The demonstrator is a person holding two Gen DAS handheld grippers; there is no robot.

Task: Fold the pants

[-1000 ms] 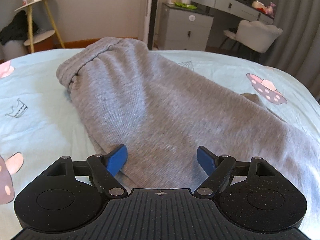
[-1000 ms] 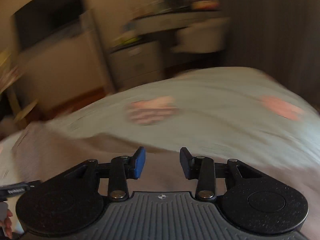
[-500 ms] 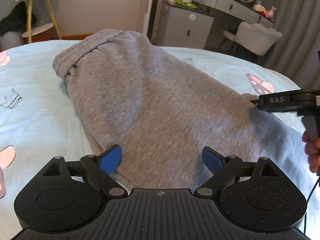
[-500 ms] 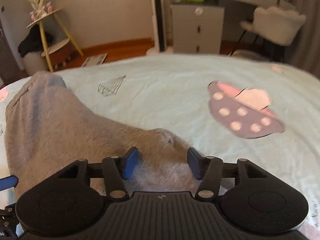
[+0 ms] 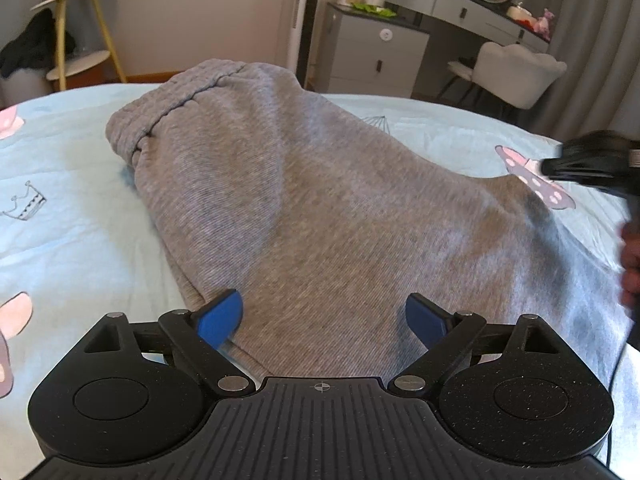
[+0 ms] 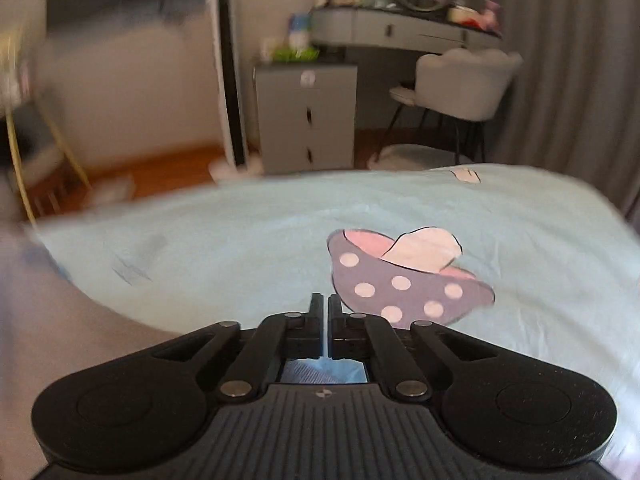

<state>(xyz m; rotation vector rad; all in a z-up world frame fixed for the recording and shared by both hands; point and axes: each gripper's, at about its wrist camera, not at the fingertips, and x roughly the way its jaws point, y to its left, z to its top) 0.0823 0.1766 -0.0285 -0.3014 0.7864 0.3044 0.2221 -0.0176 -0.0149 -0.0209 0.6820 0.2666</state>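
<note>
Grey sweatpants (image 5: 320, 208) lie on the light blue bedsheet (image 5: 60, 216), waistband at the far left. My left gripper (image 5: 323, 318) is open, its blue fingertips (image 5: 220, 314) over the near edge of the pants. My right gripper (image 6: 324, 312) has its jaws closed together above the sheet; no cloth shows between them. It shows blurred at the right edge of the left wrist view (image 5: 592, 164), beside a raised corner of the pants. A blurred grey stretch of the pants (image 6: 60, 328) fills the left of the right wrist view.
The sheet carries a purple and pink mushroom print (image 6: 404, 280). Beyond the bed stand a grey drawer cabinet (image 5: 376, 56), a dressing table with a white chair (image 5: 516, 72), a yellow-legged shelf (image 5: 76, 32) and grey curtains (image 6: 560, 60).
My right gripper has closed and swung right, away from the pants edge toward the mushroom print. My left gripper stays open over the near pants edge, hardly moved.
</note>
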